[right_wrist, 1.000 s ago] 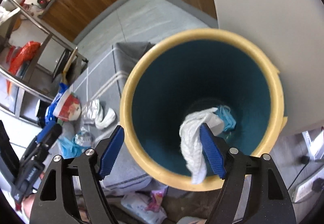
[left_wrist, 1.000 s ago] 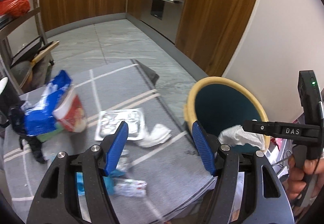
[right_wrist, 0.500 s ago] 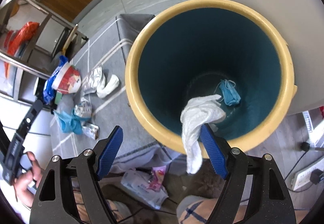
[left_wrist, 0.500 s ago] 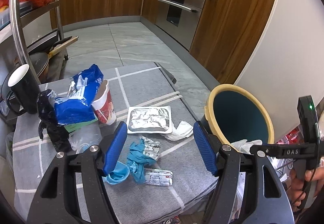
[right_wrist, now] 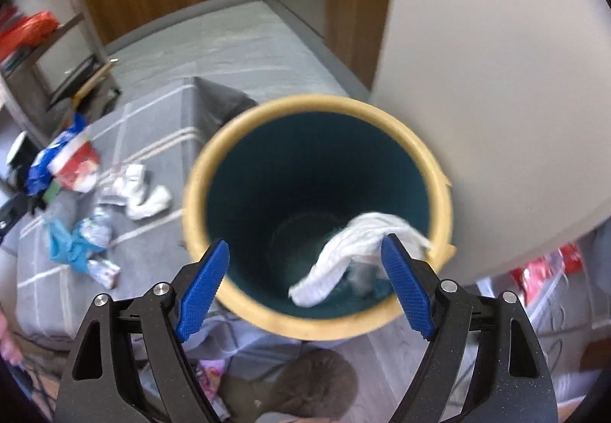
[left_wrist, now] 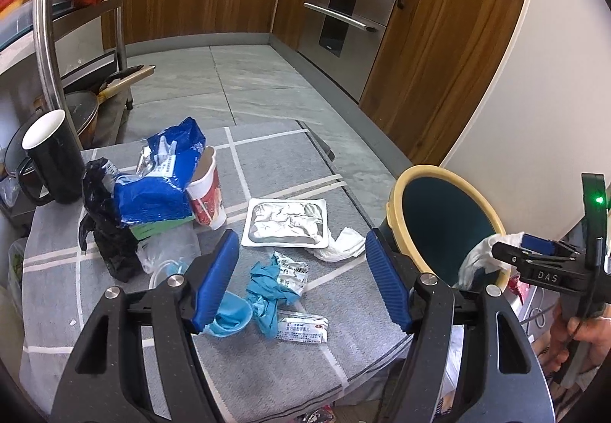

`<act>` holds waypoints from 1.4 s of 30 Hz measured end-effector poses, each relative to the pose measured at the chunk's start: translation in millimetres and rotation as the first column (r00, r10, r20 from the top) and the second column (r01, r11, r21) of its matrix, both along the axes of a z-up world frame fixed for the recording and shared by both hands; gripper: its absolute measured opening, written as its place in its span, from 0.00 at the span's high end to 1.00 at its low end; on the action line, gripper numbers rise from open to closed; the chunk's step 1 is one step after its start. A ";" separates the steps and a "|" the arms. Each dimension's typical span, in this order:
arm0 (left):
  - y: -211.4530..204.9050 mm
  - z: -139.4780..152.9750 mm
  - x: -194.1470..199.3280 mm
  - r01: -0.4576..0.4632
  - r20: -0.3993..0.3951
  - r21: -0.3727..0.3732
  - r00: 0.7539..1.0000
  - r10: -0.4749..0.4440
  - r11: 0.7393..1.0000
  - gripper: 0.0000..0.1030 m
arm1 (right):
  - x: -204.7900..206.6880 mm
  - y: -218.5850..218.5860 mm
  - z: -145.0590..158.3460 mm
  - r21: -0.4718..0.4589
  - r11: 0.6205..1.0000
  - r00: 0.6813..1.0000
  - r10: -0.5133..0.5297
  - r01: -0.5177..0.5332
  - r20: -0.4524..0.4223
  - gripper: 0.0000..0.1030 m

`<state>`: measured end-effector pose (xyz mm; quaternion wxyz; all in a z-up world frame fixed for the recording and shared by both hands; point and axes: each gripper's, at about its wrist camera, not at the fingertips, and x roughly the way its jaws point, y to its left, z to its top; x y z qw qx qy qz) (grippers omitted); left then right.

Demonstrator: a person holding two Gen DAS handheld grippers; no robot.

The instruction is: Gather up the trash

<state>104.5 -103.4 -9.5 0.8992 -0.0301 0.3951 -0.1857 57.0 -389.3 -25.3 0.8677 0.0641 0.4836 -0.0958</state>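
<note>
Kitchen floor with wood cabinets behind; grey grid-striped cloth on the low table (left_wrist: pixel 267 163) carries the trash. Left wrist view: left gripper (left_wrist: pixel 301 279) jaws spread, nothing between them, hovering over the crumpled blue glove (left_wrist: pixel 267 289), small printed sachet (left_wrist: pixel 303 331), silver foil tray (left_wrist: pixel 286 222) and white tissue wad (left_wrist: pixel 343 245). Right wrist view: right gripper (right_wrist: pixel 305 283) over the yellow-rimmed teal bin (right_wrist: pixel 244 308), jaws have just been opening, apart now, but the white crumpled tissue (right_wrist: pixel 343 247) drapes off the right pad (right_wrist: pixel 404 289). Risk: tissue clings to the pad, or hangs on the rim near the edge, and falls outside if the hand pulls away. Blur in this view, so actual contact unclear.
</note>
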 end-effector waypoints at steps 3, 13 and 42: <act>5.9 -0.6 -0.5 -0.014 -0.004 -0.004 1.000 0.014 1.000 0.34 | 9.2 21.2 -17.9 0.018 0.989 0.981 0.147 -0.146 -0.124 0.18; 8.4 -0.6 -1.2 -0.024 -0.005 -0.015 1.000 0.023 1.000 0.34 | 5.1 51.1 -13.0 0.037 0.961 0.954 0.277 -0.274 -0.114 0.18; -26.2 -13.9 3.4 0.093 -0.012 -0.063 0.996 -0.094 0.994 0.35 | -7.7 7.4 70.3 -0.027 0.984 0.941 0.174 -0.174 0.291 0.12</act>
